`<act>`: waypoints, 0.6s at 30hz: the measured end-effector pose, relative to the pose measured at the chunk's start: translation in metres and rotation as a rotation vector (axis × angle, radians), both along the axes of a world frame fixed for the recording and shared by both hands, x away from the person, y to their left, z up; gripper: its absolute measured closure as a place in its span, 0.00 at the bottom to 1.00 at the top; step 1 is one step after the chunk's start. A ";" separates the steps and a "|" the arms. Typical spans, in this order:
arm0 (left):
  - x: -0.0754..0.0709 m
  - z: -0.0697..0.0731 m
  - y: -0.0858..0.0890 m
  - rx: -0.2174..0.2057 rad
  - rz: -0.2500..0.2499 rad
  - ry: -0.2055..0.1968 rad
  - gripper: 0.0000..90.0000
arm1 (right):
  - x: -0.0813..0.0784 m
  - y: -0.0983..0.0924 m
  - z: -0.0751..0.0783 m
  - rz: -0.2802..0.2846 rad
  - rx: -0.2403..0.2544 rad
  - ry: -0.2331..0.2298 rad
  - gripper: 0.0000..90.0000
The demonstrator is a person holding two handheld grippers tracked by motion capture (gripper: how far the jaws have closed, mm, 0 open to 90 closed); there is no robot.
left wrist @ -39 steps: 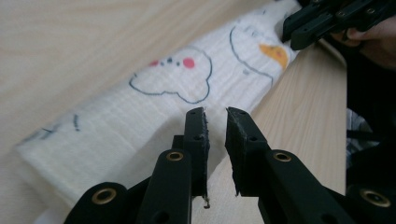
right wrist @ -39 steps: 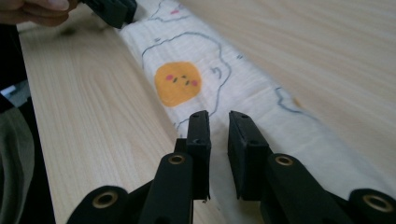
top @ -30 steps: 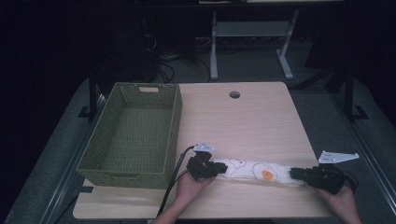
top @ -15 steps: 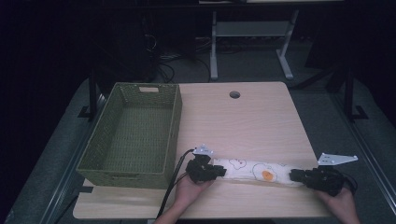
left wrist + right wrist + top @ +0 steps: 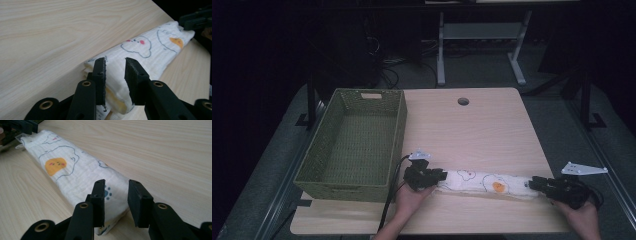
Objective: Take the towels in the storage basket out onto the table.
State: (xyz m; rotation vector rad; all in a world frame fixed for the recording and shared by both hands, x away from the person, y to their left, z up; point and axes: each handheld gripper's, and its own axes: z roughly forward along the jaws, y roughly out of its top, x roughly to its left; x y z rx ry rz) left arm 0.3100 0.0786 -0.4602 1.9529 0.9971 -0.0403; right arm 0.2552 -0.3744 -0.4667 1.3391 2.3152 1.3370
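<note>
A white cloth [image 5: 484, 183] printed with cartoon clouds and an orange face lies folded into a long strip on the near part of a wooden table [image 5: 482, 130]. The left gripper [image 5: 434, 176] sits at the strip's left end, the right gripper [image 5: 534, 183] at its right end. Both sets of jaws have just been opening. Each pair now stands partly apart with the cloth's end between the pads, which no longer press on it. A green woven basket [image 5: 357, 142] stands on the table's left side.
</note>
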 end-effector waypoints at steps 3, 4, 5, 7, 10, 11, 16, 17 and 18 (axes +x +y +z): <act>0.001 -0.002 0.000 0.026 0.010 0.007 0.75 | 0.000 0.000 -0.003 -0.011 -0.007 0.017 0.73; 0.001 -0.003 0.000 0.028 0.018 0.009 0.74 | 0.000 0.001 -0.003 -0.012 -0.016 0.018 0.73; 0.001 -0.004 0.000 0.031 0.020 0.011 0.73 | 0.000 0.001 -0.004 -0.015 -0.019 0.021 0.72; 0.000 -0.006 0.001 0.040 0.026 0.016 0.71 | 0.000 0.002 -0.005 -0.017 -0.019 0.023 0.71; 0.001 -0.008 0.003 0.042 0.039 0.020 0.68 | 0.001 0.004 -0.006 -0.018 -0.036 0.026 0.70; 0.001 -0.008 0.003 0.041 0.041 0.023 0.68 | 0.001 0.005 -0.006 -0.017 -0.040 0.025 0.70; 0.002 -0.011 0.003 0.057 0.044 0.035 0.66 | 0.002 0.004 -0.007 -0.028 -0.051 0.022 0.68; 0.002 -0.011 0.002 0.060 0.044 0.036 0.65 | 0.002 0.004 -0.007 -0.029 -0.049 0.023 0.68; 0.002 -0.012 0.001 0.061 0.046 0.040 0.64 | 0.002 0.004 -0.007 -0.031 -0.050 0.023 0.67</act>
